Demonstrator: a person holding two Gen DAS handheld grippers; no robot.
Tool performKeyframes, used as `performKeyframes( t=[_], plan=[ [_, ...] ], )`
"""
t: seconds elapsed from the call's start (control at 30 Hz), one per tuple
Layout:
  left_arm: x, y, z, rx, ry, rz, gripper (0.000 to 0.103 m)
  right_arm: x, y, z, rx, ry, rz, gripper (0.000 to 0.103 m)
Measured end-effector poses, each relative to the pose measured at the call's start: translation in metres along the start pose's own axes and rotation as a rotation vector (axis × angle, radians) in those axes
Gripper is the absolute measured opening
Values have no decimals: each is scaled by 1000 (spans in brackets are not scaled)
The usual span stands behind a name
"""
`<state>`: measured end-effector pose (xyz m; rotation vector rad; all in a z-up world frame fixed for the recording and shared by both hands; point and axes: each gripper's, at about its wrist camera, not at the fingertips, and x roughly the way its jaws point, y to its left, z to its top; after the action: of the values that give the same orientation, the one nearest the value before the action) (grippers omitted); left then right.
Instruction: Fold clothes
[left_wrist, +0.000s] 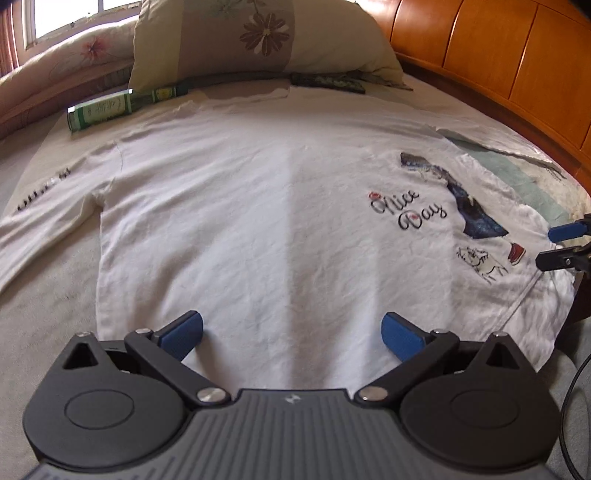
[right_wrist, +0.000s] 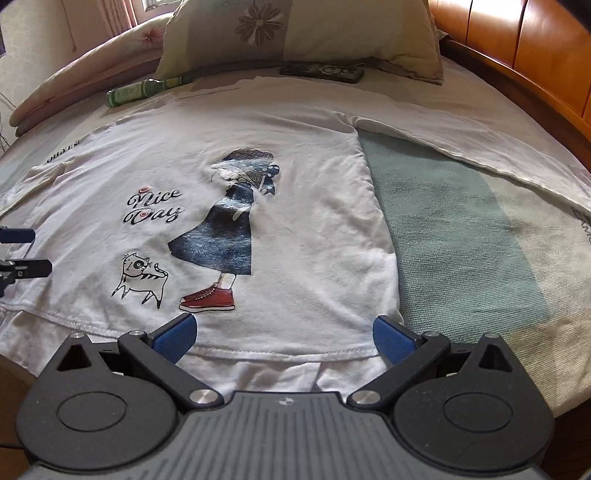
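A white long-sleeved cotton shirt printed with a girl in a blue dress, a cat and the words "Nice Day" (right_wrist: 258, 155) is spread flat, front up, on the bed, its hem just ahead of both tools and its sleeves stretched out to either side. No fold is seen across the body, so only the flat, open lie can be stated. The cloth is judged light, thin and limp, creased in places; it would sag and drag if lifted at one point. The doubled hem seam and the side edges are judged the firmest places to be pinched, best at two points together.

The right tool (right_wrist: 284, 338) is held wide open over the hem with nothing between its blue pads. The left tool (left_wrist: 291, 334) is likewise spread wide and empty, over the shirt's lower body.

Beyond the shirt's far edge, a green glass bottle (left_wrist: 110, 110) lies on its side, a dark patterned flat case (right_wrist: 321, 72) and a flower-printed pillow (left_wrist: 258, 37) behind it. A teal-and-cream woven bed cover (right_wrist: 461, 236) is seen to the right of the right tool.
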<state>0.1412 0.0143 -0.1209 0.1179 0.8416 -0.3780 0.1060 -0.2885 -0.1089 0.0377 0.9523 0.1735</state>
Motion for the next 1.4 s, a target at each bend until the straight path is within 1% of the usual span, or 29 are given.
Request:
performKeyframes(
  t=[0.07, 0.1, 0.17, 0.2, 0.27, 0.33, 0.37, 0.43, 0.47, 0.6, 0.67, 0.73, 0.87, 0.97, 1.1, 1.2, 1.27, 1.3, 1.4],
  plan=[
    [-3, 0, 1, -9, 7, 0, 102, -6, -3, 10, 12, -14, 7, 103],
    [-5, 1, 5, -29, 1, -7, 102, -10, -6, 20, 13, -35, 3, 103],
    [-8, 3, 13, -61, -19, -20, 102, -15, -13, 44, 26, -105, -15, 103],
    [-9, 3, 18, -70, -31, -24, 102, -16, -19, 59, 44, -138, -21, 103],
    [-10, 4, 28, -89, -56, -34, 102, -11, -34, 92, 94, -176, -31, 103],
    [-7, 3, 32, -89, -64, -29, 102, 4, -49, 126, 140, -190, -40, 103],
    [-6, 3, 35, -89, -68, -25, 102, 13, -54, 142, 157, -194, -59, 103],
    [-2, 3, 39, -89, -75, -19, 102, 37, -66, 173, 190, -180, -122, 103],
    [-1, 3, 41, -88, -79, -16, 102, 51, -71, 186, 207, -157, -149, 103],
    [5, 3, 48, -91, -91, -7, 102, 115, -90, 225, 238, -30, -179, 103],
    [8, 4, 49, -94, -96, -8, 102, 143, -92, 234, 233, 20, -185, 103],
    [9, 4, 49, -91, -116, 1, 102, 170, -90, 237, 210, 69, -218, 103],
    [9, 6, 50, -98, -154, -1, 102, 195, -92, 247, 168, 17, -270, 103],
    [11, 7, 52, -107, -163, -9, 102, 209, -107, 266, 202, -20, -296, 103],
    [15, 6, 53, -102, -154, 3, 102, 223, -121, 284, 203, -44, -284, 103],
    [11, 10, 51, -97, -164, 13, 102, 211, -119, 286, 208, -6, -254, 103],
    [9, 12, 50, -99, -172, 23, 102, 190, -110, 279, 202, -3, -184, 103],
    [8, 14, 49, -101, -173, 30, 102, 181, -103, 274, 178, 8, -148, 103],
    [9, 14, 48, -97, -176, 41, 102, 171, -79, 258, 101, 75, -129, 103]
  ],
)
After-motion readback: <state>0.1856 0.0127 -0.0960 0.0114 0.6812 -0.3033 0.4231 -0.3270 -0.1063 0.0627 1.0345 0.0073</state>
